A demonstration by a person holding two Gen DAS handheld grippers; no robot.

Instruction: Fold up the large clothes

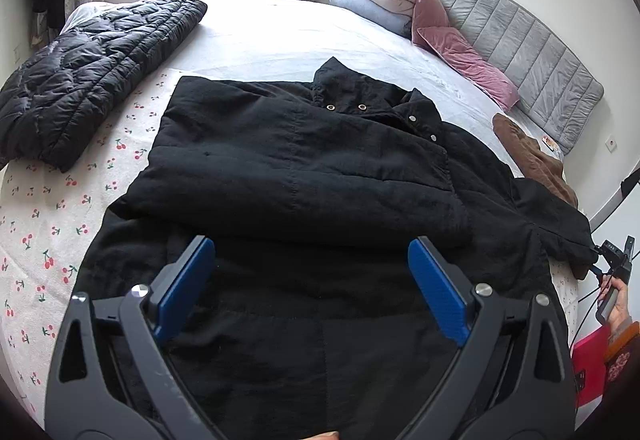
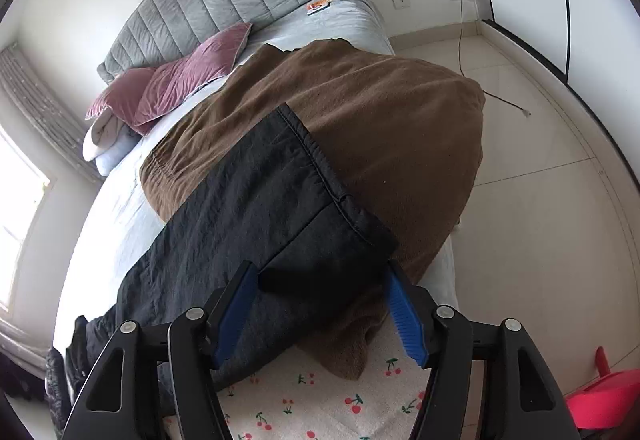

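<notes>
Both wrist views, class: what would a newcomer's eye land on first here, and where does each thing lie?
The big black coat spread across the middle of the bed, one sleeve reaching toward the brown garment at the bed's edge. Next, the folded black quilted jacket at the far left and the pink pillows by the grey headboard.

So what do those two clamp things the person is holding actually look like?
Both look alike. The left gripper has a black plastic frame with triangular cut-outs, silver round bolts at the pivots, and two flat fingers faced with ribbed blue pads. The right gripper is the same: black arms, silver bolts, blue ribbed pads. In the left view it shows far off, with thin black cables beside it.
</notes>
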